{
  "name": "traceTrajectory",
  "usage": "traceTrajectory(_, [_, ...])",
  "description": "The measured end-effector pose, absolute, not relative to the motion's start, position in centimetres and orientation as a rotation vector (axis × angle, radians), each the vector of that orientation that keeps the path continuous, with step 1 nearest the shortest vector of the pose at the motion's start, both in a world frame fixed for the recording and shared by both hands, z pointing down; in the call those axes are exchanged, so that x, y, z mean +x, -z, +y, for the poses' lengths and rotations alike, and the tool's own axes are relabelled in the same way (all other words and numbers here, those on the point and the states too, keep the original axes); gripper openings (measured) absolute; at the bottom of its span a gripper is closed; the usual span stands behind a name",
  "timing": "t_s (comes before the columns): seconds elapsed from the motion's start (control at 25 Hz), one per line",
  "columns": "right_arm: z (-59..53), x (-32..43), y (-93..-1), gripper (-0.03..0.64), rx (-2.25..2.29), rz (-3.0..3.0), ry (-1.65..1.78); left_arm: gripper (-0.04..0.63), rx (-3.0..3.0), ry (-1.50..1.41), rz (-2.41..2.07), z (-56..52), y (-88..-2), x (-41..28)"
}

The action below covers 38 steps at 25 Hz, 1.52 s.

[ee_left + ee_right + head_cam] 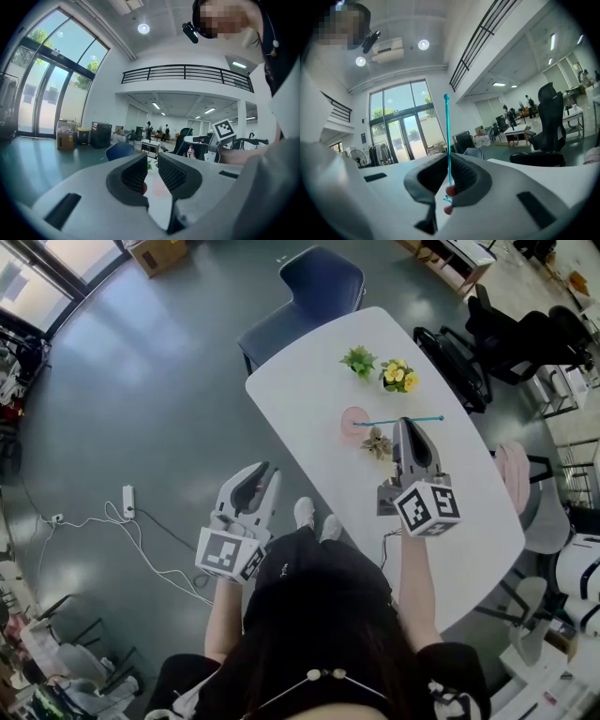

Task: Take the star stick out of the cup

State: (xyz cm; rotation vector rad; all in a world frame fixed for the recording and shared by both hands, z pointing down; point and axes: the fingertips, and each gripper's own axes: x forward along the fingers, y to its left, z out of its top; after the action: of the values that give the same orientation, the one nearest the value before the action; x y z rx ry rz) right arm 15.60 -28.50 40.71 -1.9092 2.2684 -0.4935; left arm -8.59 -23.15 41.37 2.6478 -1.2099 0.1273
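Note:
A pink cup (352, 420) stands on the white table (309, 390). The thin teal star stick (422, 419) lies nearly level above the table, its left end over the cup's mouth and its knobbed end pointing right. My right gripper (405, 423) is shut on the stick near its middle. In the right gripper view the stick (448, 136) runs straight up between the pads of that gripper (449, 180), with a small teal shape at its lower end. My left gripper (270, 468) hangs over the floor left of the table, jaws together and nothing in them (152, 164).
A small green plant (358, 360), a pot of yellow flowers (397, 376) and a beige dried flower (377, 442) stand near the cup. A blue chair (314, 287) is at the table's far end, black chairs (511, 334) at the right. A power strip (128, 500) lies on the floor.

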Motion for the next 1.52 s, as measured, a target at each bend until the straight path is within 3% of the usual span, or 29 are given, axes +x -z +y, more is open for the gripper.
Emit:
traceTrajectory(0.4, [-21.0, 14.7, -33.7, 0.021, -1.853, 2.250, 0.298, 0.072, 2.716, -0.092, -1.150, -22.4, -39.6, -6.0])
traceTrajectory(1.52, [-18.1, 15.3, -32.1, 0.020, -1.865, 2.253, 0.255, 0.072, 2.760, -0.123, -1.091, -21.2, -39.3, -3.0])
